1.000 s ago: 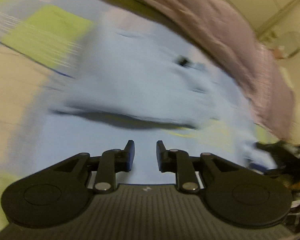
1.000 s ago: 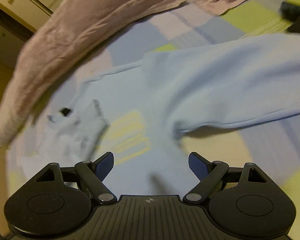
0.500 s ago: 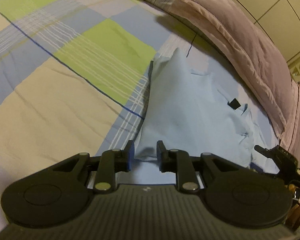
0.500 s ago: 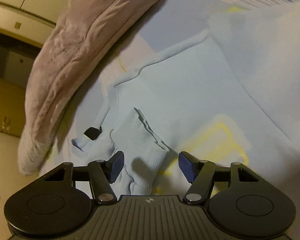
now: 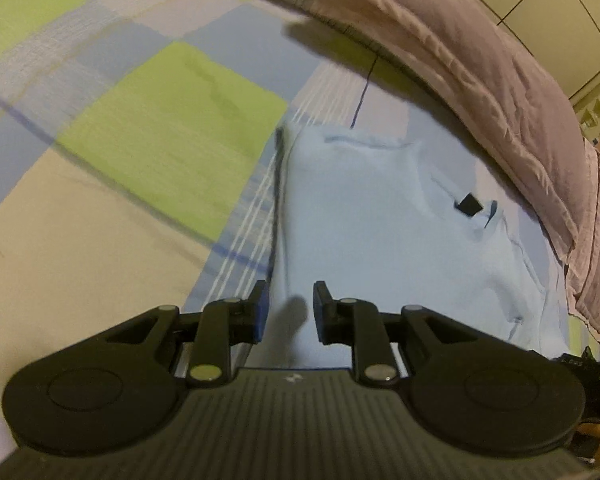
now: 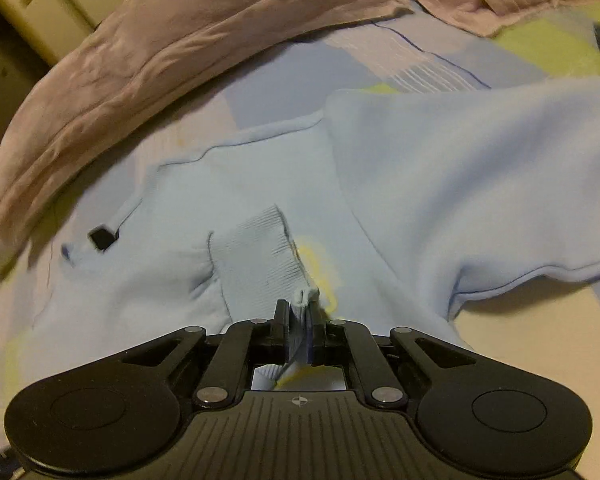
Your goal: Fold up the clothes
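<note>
Closing in over the last moment, the right gripper (image 6: 299, 330) has just clamped its jaws onto the ribbed cuff (image 6: 260, 256) of the pale blue sweatshirt (image 6: 440, 184), which earlier lay loose between wide-open fingers. That sleeve lies folded across the sweatshirt's chest, its cuff pointing toward the gripper. The sweatshirt lies flat on the checked bedsheet (image 5: 168, 140), its long axis running alongside the pink quilt (image 5: 480, 80), with the black neck tag (image 5: 469, 205) at the end nearer the quilt. Over the sweatshirt's edge, the left gripper (image 5: 287, 312) has its jaws narrowly apart, pinching nothing visible.
</note>
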Available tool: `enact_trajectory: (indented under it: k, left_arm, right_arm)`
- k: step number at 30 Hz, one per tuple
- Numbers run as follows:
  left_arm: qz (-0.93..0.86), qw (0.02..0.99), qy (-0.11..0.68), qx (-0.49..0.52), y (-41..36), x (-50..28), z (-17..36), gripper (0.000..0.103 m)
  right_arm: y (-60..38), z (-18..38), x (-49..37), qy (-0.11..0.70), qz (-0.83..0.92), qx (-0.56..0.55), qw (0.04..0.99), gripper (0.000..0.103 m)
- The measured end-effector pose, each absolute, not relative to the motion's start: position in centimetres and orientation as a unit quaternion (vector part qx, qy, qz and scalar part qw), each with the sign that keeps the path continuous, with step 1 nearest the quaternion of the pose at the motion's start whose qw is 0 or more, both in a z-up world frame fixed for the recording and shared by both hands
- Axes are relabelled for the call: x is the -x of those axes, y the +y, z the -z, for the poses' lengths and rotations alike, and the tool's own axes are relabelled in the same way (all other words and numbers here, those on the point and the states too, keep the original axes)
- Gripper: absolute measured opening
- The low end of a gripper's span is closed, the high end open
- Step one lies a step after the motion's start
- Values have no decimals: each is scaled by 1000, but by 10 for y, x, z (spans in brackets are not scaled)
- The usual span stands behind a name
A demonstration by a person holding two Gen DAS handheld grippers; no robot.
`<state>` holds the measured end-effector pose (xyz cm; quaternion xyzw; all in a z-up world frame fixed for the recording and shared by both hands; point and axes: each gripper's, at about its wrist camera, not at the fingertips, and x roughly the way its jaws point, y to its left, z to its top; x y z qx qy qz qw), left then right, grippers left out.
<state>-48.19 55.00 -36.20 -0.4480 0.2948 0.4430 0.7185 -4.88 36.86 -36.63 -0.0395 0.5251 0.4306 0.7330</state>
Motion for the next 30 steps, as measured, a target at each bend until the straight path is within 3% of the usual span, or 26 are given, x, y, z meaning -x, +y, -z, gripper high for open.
enact_trajectory:
  k: [6, 10, 13, 19, 22, 23, 27, 28, 30]
  left_arm:
    - [-444, 743, 283, 414, 584, 453, 354, 18]
    - [-451, 740, 298, 401, 620, 429, 372, 19]
    - [-465, 722, 320, 400, 631, 421, 384, 13]
    - [-447, 747, 313, 380, 566, 429, 352, 18]
    - [-439, 721, 367, 390, 530, 432, 370, 21]
    - [-438, 708, 388, 395, 519, 433, 378, 17]
    - [-467, 686, 363, 424, 495, 445, 366, 17]
    - [-472, 685, 355, 427, 490, 445, 360, 17]
    - [-476, 688, 342, 427, 481, 444, 346, 18]
  right_arm:
    - [371, 349, 62, 483, -450, 104, 744, 8]
    - [366, 360, 58, 506, -434, 121, 736, 15]
    - [358, 347, 51, 492, -409, 120, 759, 15]
    - [343, 337, 45, 495, -474, 84, 723, 15]
    - [346, 360, 43, 540, -466, 83, 696, 15]
    - [346, 370, 40, 560, -455, 81, 688, 15]
    - [305, 362, 1, 603, -424, -26, 675, 15]
    - [292, 358, -10, 609, -416, -51, 673, 19]
    - [260, 353, -35, 616, -389, -97, 679, 59]
